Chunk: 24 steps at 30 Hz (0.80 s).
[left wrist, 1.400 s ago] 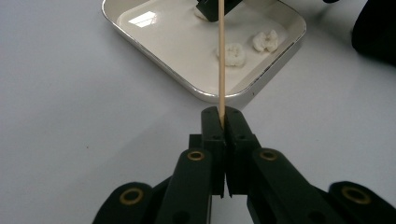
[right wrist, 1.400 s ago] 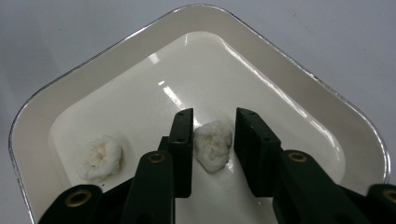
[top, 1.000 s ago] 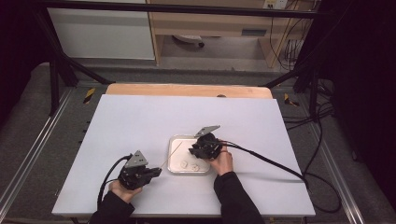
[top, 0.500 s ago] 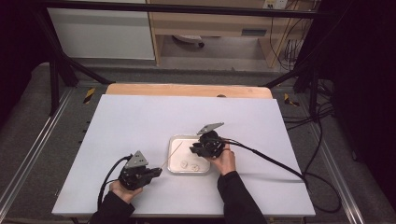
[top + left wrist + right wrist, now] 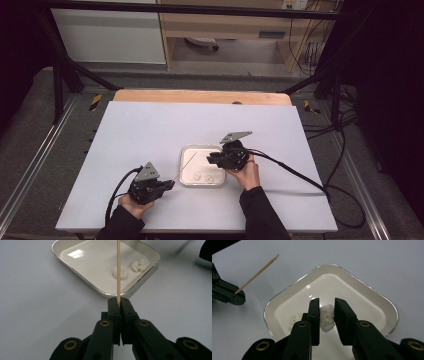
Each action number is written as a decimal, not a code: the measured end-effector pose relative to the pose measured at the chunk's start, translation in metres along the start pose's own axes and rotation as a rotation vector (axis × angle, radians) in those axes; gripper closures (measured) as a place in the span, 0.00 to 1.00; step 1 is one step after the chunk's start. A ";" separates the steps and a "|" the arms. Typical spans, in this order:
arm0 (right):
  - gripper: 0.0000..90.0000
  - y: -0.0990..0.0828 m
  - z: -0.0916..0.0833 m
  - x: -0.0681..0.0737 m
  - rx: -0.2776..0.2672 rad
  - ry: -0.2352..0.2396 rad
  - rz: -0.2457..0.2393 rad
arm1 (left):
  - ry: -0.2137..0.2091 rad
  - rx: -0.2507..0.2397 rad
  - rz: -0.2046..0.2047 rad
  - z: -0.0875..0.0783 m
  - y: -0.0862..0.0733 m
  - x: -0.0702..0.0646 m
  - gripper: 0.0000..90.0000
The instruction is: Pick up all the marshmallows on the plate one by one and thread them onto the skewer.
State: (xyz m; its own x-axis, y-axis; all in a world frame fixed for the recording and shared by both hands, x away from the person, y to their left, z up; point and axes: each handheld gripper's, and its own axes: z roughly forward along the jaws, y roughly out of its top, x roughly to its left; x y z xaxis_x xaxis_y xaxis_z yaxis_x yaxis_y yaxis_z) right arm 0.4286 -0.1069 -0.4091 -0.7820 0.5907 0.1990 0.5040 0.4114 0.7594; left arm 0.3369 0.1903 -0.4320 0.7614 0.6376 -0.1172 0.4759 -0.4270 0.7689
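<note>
Tongs on the left [image 5: 119, 305] were clamped shut on a wooden skewer [image 5: 118, 267], which slanted up over the near rim of a white tray [image 5: 186, 151] on the table [image 5: 150, 130]. Right tongs [image 5: 327, 305], nearly closed, pinched a white lump [image 5: 326, 318] between their pads, above the tray's floor. Two more white bits [image 5: 120, 272] lay in the tray, near its corner.

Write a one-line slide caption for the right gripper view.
Right gripper shut on a white food piece above the white tray, while the other gripper holds a wooden skewer.
</note>
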 end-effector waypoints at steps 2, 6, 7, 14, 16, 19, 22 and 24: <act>0.84 0.000 -0.001 0.000 -0.003 0.002 0.003 | 0.000 -0.002 -0.001 0.000 0.000 0.000 0.98; 0.84 0.000 -0.011 0.001 -0.023 0.016 0.017 | 0.000 -0.005 0.002 0.000 0.000 -0.001 0.98; 0.84 0.000 -0.011 0.001 -0.023 0.016 0.017 | 0.001 -0.004 0.002 0.000 0.000 -0.001 0.98; 0.85 0.000 -0.022 0.002 -0.054 0.035 0.026 | 0.005 -0.003 0.015 0.001 0.000 -0.003 0.98; 0.86 0.001 -0.026 0.004 -0.065 0.045 0.032 | 0.006 -0.007 0.018 0.001 0.000 -0.003 0.98; 0.86 0.002 -0.031 0.005 -0.084 0.055 0.032 | 0.003 -0.017 0.022 0.000 0.000 -0.004 0.98; 0.86 0.003 -0.036 0.007 -0.097 0.065 0.036 | -0.001 -0.017 0.027 0.001 0.000 -0.004 0.98; 0.86 0.004 -0.041 0.008 -0.112 0.073 0.043 | -0.001 -0.017 0.030 0.001 0.001 -0.005 0.98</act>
State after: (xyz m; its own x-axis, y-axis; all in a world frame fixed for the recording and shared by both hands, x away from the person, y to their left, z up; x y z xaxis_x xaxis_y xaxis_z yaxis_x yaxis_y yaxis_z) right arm 0.4098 -0.1285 -0.3791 -0.7870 0.5524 0.2747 0.4969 0.3037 0.8129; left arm 0.3339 0.1862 -0.4317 0.7759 0.6238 -0.0945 0.4451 -0.4350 0.7827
